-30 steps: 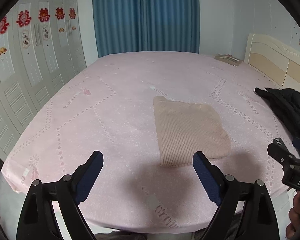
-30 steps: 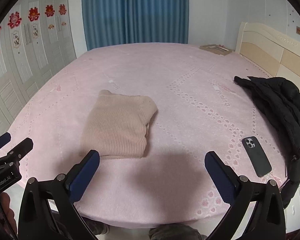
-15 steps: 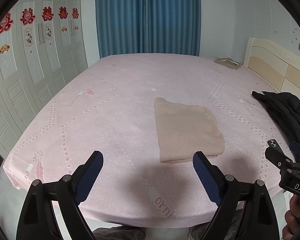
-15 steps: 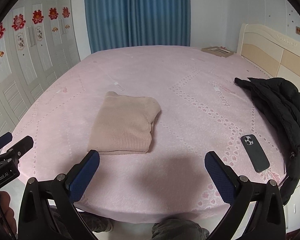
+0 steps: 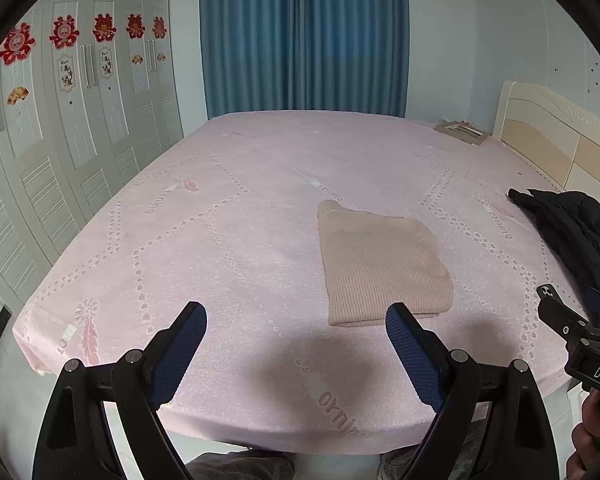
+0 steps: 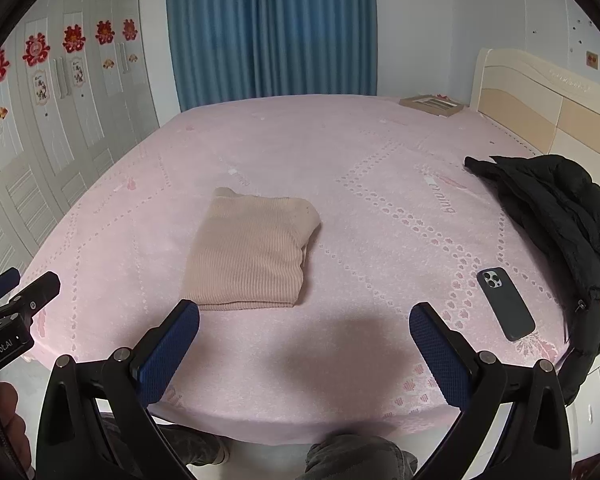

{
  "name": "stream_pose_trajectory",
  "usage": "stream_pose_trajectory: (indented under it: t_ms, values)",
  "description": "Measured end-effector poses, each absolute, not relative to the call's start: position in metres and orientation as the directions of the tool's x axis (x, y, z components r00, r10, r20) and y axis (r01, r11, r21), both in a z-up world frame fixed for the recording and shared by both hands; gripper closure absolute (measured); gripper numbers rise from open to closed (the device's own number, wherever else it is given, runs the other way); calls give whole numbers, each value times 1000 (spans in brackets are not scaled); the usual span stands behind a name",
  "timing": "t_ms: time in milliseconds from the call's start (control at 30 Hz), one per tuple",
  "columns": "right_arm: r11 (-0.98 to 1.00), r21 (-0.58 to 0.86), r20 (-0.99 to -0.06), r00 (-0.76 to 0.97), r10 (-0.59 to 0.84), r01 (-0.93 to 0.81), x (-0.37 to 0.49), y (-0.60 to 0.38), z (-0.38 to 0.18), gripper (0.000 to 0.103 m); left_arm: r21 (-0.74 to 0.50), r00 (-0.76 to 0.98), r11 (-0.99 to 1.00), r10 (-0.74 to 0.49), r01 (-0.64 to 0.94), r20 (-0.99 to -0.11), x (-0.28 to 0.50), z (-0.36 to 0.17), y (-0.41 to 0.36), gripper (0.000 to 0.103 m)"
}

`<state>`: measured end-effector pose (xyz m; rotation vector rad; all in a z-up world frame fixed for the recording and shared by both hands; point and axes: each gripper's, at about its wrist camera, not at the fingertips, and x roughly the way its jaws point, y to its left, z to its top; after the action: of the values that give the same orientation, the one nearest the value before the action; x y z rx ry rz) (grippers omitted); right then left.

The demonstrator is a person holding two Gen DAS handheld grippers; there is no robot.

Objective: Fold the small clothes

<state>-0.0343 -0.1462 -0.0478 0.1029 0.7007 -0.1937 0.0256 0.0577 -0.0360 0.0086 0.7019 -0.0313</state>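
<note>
Over the last second both grippers drew back from the bed [image 5: 228,216]: the folded beige knit sweater [image 5: 380,260] sat smaller and farther off in each wrist view than it had a moment earlier, and more of the mattress's near edge and the floor below it came into sight. The left gripper [image 5: 296,344] was spread wide with nothing between its blue pads, held clear of the sheet at the bed's near side. The right gripper [image 6: 304,342] was likewise fully apart and empty, just off the near edge.

The sweater lay as a compact rectangle near the middle of the pink mattress cover, flat and untouched by either tool, with its stacked layers showing along the right side. Whether a sleeve was tucked neatly inside could not be told from these views. A dark phone [image 6: 505,303] rested well to the sweater's right, near a black puffer jacket [image 6: 560,216] heaped by the headboard.

The retreat with empty claws suggested that this garment's folding was finished, and that the hands were withdrawing rather than lining up another crease.
</note>
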Motion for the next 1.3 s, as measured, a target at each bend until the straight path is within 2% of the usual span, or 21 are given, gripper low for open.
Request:
stream_pose_trajectory:
  t_ms: [1300]
  values:
    - [974, 35, -635, 758, -150, 222, -42, -142, -36, 0, -31, 773, 999, -44, 32, -633, 21, -25, 66, 12]
